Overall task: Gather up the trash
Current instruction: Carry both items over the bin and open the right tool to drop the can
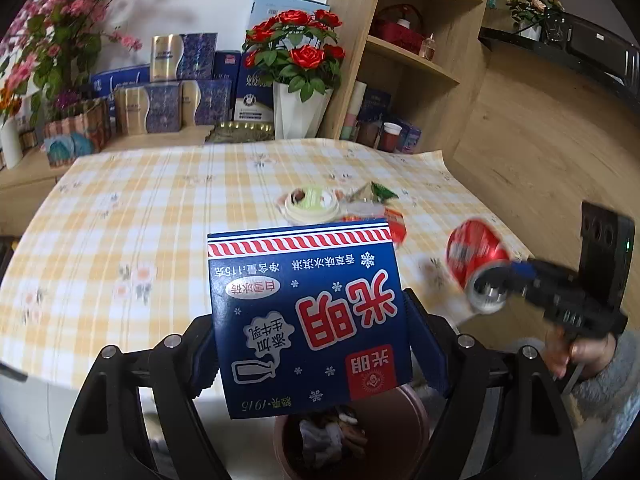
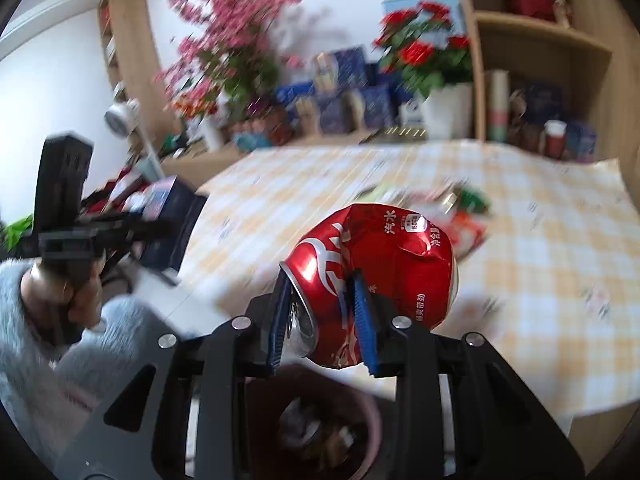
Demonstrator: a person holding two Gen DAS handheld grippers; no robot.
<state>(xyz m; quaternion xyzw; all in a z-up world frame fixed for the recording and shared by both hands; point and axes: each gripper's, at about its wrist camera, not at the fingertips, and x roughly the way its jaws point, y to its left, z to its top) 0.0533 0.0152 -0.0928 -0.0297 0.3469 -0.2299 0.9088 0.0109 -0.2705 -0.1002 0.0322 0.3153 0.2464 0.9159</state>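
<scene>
Currently, two pieces of trash are held clear of the yellow-checked worktop (image 1: pixel 132 208), above a dark red round plastic bin (image 1: pixel 416 408) already partly filled with refuse.

On the left, a blue printed cardboard ice-cream carton (image 1: pixel 308 320) is clamped across its flat side walls by the left claw (image 1: pixel 316 348), the jaws standing wide to span its width. The carton is judged light and probably empty; its thin walls can buckle, so moderate pressure on the broad faces near the base is advised.

On the right, a crushed red aluminium drink can (image 2: pixel 372 272) is pinched near its open end by the right claw (image 2: pixel 324 320), whose blue pads are drawn nearly together on a crumpled fold. The can is judged light and stiff where creased, with a smooth skin and sharp dents; a grip on a fold is less likely to slip than one on the rounded body.

Further wrappers (image 1: pixel 360 204) are left on the worktop.
</scene>
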